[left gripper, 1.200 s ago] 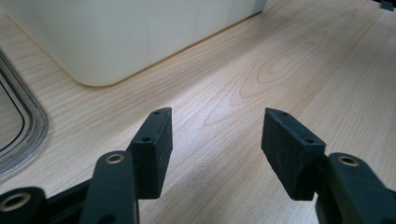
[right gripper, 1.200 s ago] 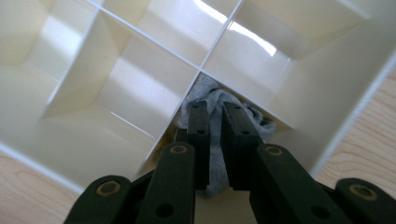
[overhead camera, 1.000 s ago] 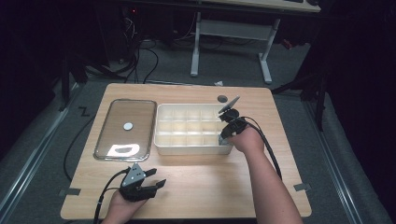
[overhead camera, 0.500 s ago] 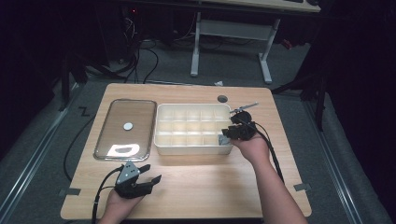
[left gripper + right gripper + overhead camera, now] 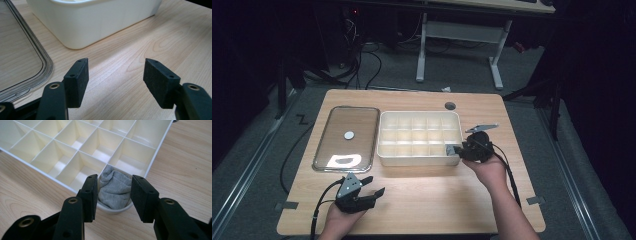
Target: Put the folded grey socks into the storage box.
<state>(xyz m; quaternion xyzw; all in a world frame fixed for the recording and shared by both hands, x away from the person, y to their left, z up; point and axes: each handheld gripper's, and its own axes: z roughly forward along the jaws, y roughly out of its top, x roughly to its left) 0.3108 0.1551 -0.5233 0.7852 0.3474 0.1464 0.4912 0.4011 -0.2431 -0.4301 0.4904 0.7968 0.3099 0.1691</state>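
Step in hand, by the look of it: letting go of the sock [image 5: 115, 188] after tucking it into the near right corner cell of the box [image 5: 384, 152]. Right gripper [image 5: 460, 149] at that corner, jaws just opened wider, now standing either side of the sock with a sliver of gap at each pad, so no pinch left. Sock grey, soft knit, bunched into a rumpled wad, filling its cell and sitting about level with the rim; likely to spring up a little once freed. Next move probably a clean draw-back up and away from the box without snagging the fabric, then perhaps the lid [image 5: 346, 137], lying flat to the left of the box. Left gripper [image 5: 367, 190] low at the near left of the table [image 5: 432, 200], jaws spread wide and empty, aimed toward the gap between lid and box.
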